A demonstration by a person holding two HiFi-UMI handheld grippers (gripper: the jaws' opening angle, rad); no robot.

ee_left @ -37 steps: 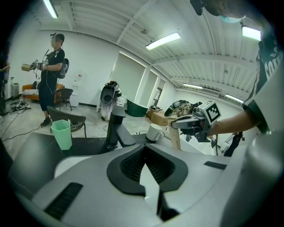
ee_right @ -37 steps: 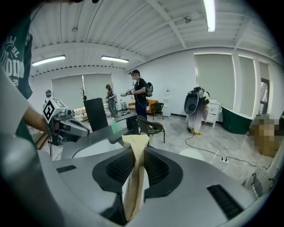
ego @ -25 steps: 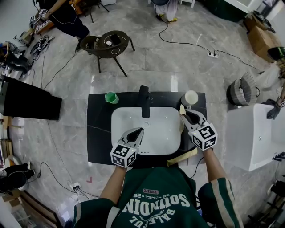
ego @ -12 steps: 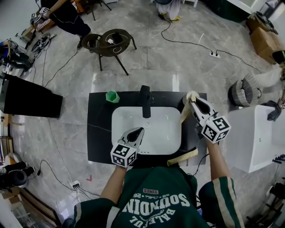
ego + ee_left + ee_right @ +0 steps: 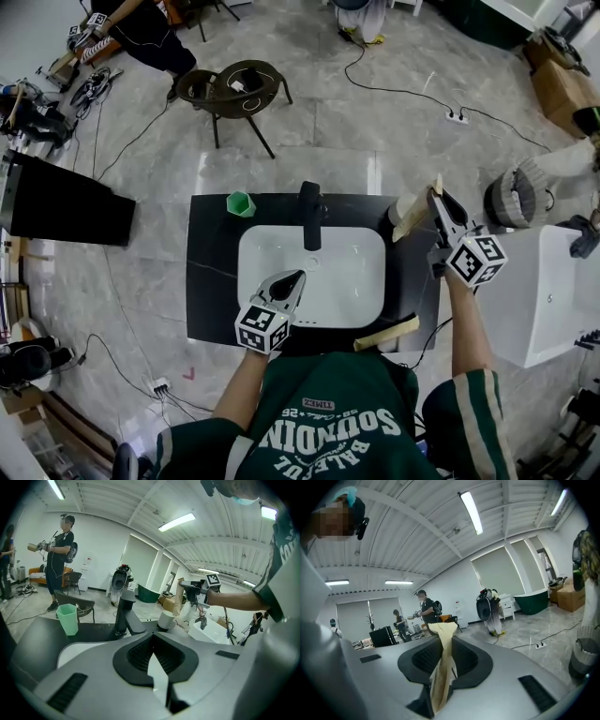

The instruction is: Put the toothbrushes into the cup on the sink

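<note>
Both jaws of the right gripper (image 5: 437, 199) are clamped on a paper-wrapped toothbrush (image 5: 413, 217), held tilted over the white cup (image 5: 401, 210) at the back right corner of the sink (image 5: 211, 281). The left gripper (image 5: 292, 278) hangs above the basin, jaws together and empty. A second toothbrush (image 5: 386, 333) lies on the front edge, so by the look of it neither is placed yet. The wrapper hides most of the cup's mouth, so its contents cannot be told
</note>
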